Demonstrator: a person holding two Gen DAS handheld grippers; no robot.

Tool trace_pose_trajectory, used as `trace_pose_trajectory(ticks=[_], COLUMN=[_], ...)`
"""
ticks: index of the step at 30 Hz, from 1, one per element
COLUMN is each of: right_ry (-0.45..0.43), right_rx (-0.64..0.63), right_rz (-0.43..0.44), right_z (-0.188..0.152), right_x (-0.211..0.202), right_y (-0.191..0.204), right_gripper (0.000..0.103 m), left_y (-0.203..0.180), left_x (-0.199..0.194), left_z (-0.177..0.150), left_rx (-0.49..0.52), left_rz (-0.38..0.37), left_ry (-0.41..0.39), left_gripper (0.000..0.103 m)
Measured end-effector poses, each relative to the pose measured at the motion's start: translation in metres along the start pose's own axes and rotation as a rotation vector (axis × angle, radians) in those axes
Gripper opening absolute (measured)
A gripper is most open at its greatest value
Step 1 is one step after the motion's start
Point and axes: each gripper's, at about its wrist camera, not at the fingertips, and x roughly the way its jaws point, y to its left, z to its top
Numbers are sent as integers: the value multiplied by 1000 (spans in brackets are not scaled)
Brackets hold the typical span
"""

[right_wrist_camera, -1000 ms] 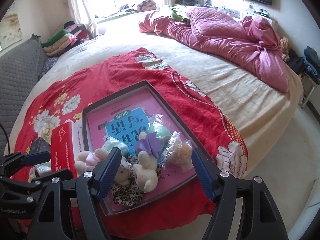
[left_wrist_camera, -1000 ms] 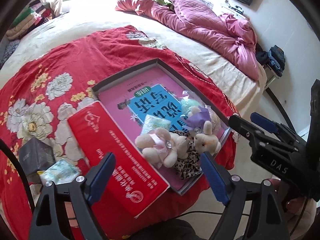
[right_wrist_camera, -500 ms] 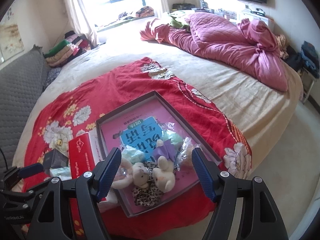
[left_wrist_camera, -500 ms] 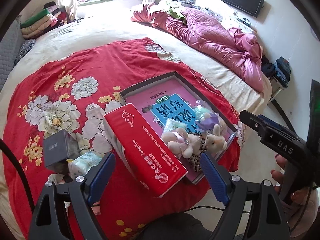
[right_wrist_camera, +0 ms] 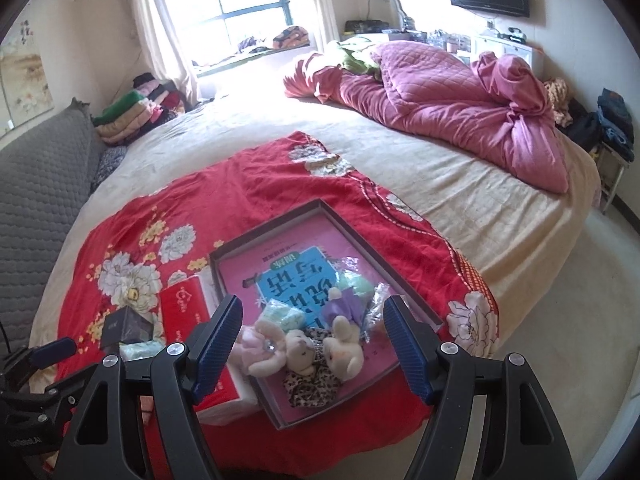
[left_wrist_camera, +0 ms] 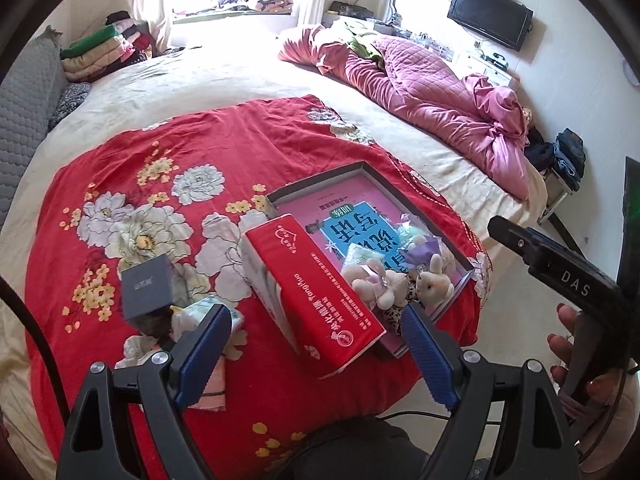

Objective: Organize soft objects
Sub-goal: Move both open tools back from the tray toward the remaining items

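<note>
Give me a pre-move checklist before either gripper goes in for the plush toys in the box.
1. Left gripper open and empty: ok, fingers wide apart, nothing between them.
2. Right gripper open and empty: ok, also spread wide.
3. Plush toys in view: ok, clustered at the near corner of the dark box, between the right fingers in the right wrist view.
4. Toys free to lift singly: cannot tell, they press together and lie on a leopard-print cloth.
5. Left approach clear: not ok, the red tissue pack lies between the left gripper and the toys.
6. Grippers above the bed: ok, neither touches anything.
</note>
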Motion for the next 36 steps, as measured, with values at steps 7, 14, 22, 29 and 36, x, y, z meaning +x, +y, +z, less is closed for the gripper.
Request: trace_pose_trajectory(ticks=[7, 14, 22, 29, 36], right_ry=[-39, -60, -73, -66, -71], right_rx=[-44, -77, -156, -214, -261], right_rz=[54, 99, 120, 156, 222], right_z=[5, 7, 0, -6, -9], right_x=[-22, -44, -60, -65, -77], right_y=[28, 52, 82, 111, 148], right_gripper=[74, 74, 74, 74, 74], left_y=[13, 27, 42, 68, 94], left_x=[-24, -50, -71, -87, -106], left_z=[-6, -11, -17, -26, -33], left_rx=[-5, -27, -53, -91, -133], left_rz=[45, 58, 87, 119, 158], left_ry=[-27, -56, -82, -89, -111], left_gripper=[86, 86, 86, 86, 86])
